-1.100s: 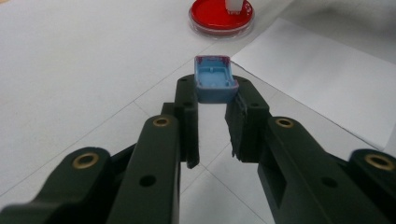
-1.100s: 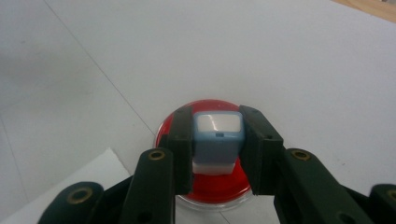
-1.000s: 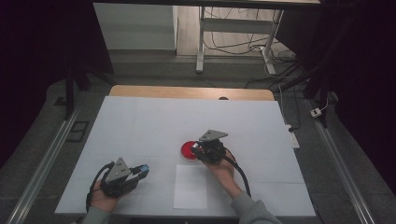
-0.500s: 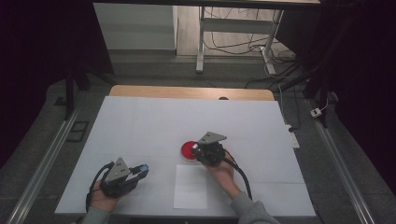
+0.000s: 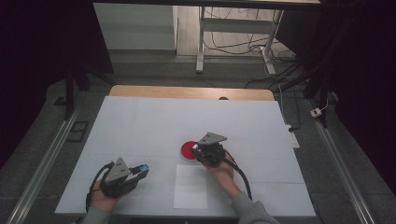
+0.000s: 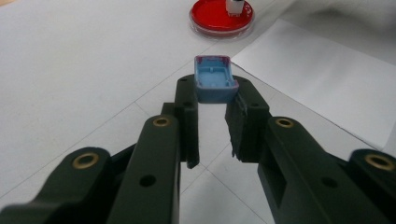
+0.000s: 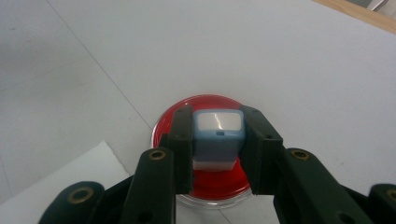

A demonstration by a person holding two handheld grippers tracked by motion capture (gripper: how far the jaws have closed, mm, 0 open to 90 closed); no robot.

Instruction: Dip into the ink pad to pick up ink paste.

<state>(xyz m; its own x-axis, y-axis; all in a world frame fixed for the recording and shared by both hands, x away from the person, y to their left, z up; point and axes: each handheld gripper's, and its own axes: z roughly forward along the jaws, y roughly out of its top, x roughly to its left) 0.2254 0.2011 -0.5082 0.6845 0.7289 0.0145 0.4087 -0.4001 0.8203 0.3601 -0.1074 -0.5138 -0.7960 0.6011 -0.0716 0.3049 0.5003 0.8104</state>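
left claw [image 5: 142, 170]: held in the person's left hand [image 5: 103, 199] low over the near left part of the surface, jaws clamped on a small blue cap [image 6: 214, 79].
blue cap: gripped at the jaw tips, hollow side turned toward the left gripper view's camera, a reddish stain seen along its far rim; seen in the high view as a blue speck [image 5: 144, 167] at the claw's tip.
surface [image 5: 149, 121]: white, crossed by faint fold lines, with a strip of wood shown along its far edge.
sheet of paper [image 5: 190, 186]: laid flat near the front edge, between the two hands, just near of the red dish.
red dish [image 5: 188, 150]: round, shallow, clear-rimmed, set on the surface about the middle; also seen ahead of the left claw [image 6: 222, 15].
right claw [image 7: 218, 135]: held over the red dish [image 7: 205, 186], jaws clamped on a stamp block.
stamp block [image 7: 217, 135]: light blue body with a pale glossy top face and a white lower part, pinched from both sides, poised above the dish; whether the ink is touched cannot be told.
right hand [image 5: 223, 169]: placed behind the right claw, sleeve drawn in from the bottom edge.
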